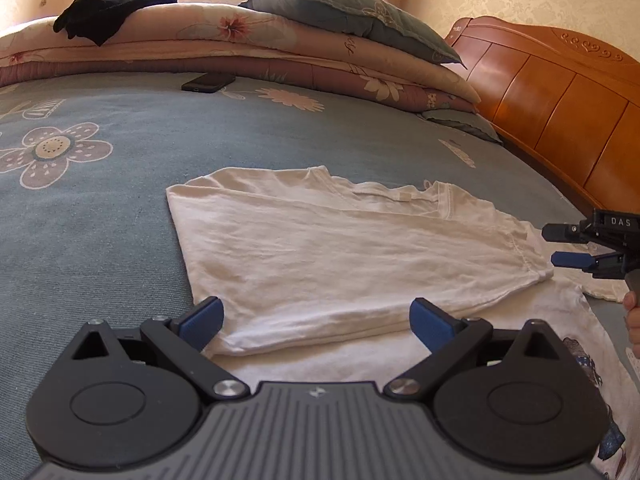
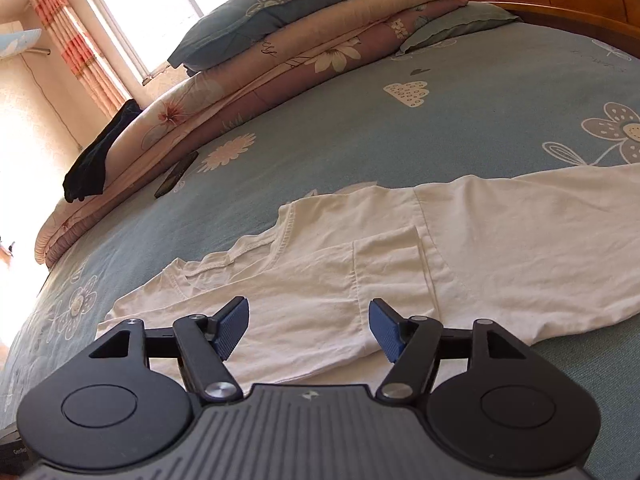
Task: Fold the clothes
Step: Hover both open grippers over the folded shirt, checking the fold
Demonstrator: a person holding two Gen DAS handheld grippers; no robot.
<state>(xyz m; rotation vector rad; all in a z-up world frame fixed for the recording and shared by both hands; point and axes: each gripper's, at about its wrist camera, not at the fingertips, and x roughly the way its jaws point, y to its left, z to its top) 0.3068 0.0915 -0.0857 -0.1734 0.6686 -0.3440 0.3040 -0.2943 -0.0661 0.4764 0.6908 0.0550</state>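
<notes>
Grippers, left [image 1: 316, 326] and right [image 2: 309, 330], gape empty over the shirt's [image 1: 340, 248] folded edges.

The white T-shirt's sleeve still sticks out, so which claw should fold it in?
Probably the right claw: open, hovering right over the sleeve of the white T-shirt. The left claw sits at the folded side.

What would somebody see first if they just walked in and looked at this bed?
Probably the white T-shirt, half folded, lying flat in the middle of the blue flowery bedsheet. The left gripper and the right gripper both hover open over its near edge. Behind it a stack of folded quilts carries a grey-blue pillow.
</notes>
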